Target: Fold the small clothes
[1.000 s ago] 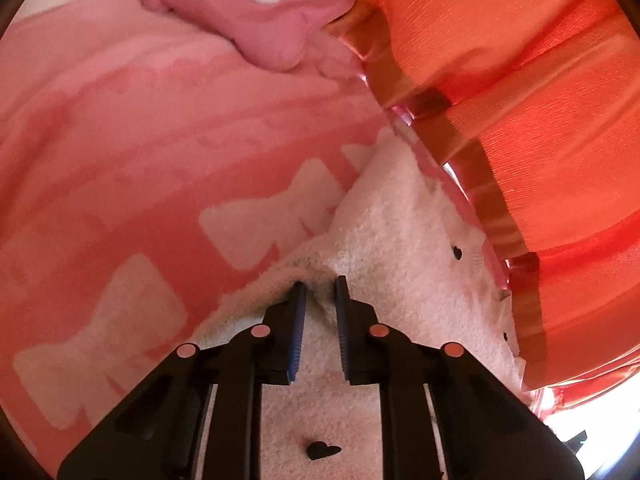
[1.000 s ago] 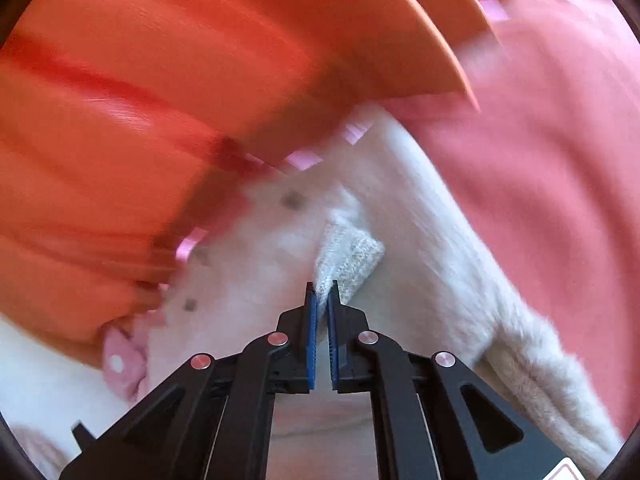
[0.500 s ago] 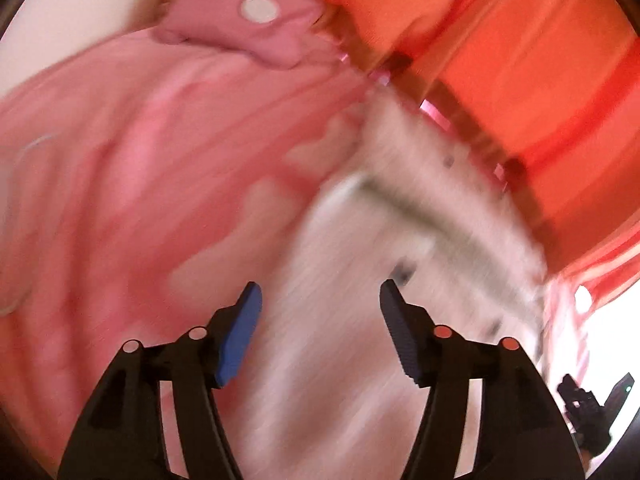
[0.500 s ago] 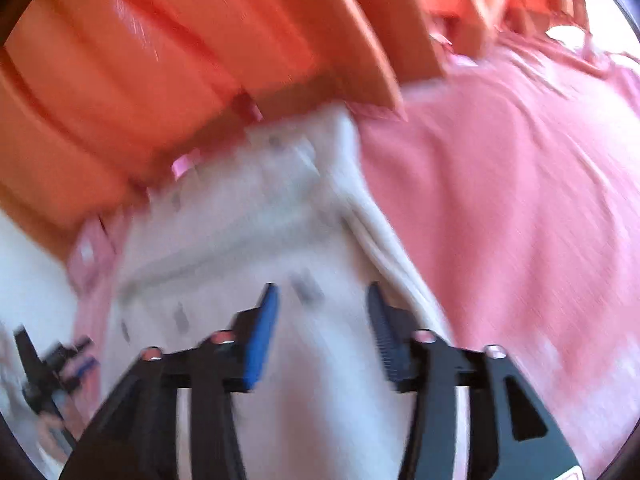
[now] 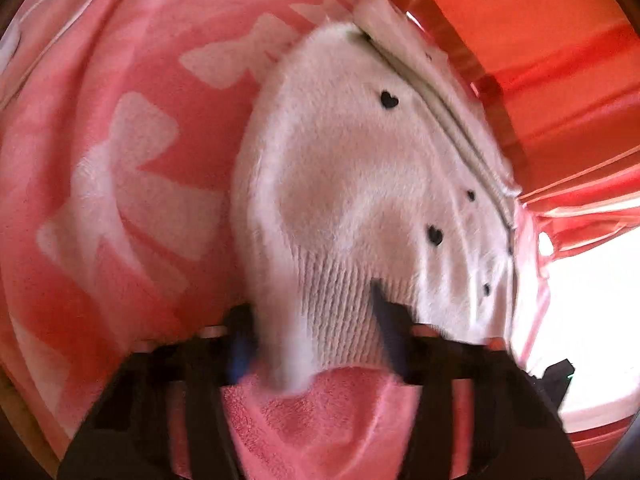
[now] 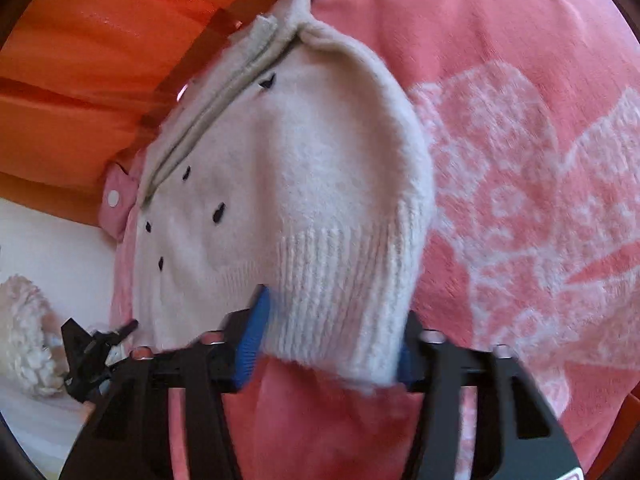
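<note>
Both jaws, pinched shut a second ago, now stand apart: the left hand-held gripper (image 5: 316, 328) and right hand-held gripper (image 6: 328, 336) each straddle a ribbed cuff (image 6: 344, 292) of the white sweater (image 5: 360, 168) low in frame. The sleeves look ready to be clamped and folded inward over the pink blanket (image 5: 120, 140).

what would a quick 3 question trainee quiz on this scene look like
1. True or false: the left tool is shut tight.
2. What lies between the right tool's fingers? A) ribbed cuff B) pink pouch C) nothing
3. What black shapes dot the white sweater?

Key:
1. False; both tools are open, one astride each ribbed cuff.
2. A
3. Small hearts, clearest in the left view. The sweater lies on a pink bow-print towel.
</note>
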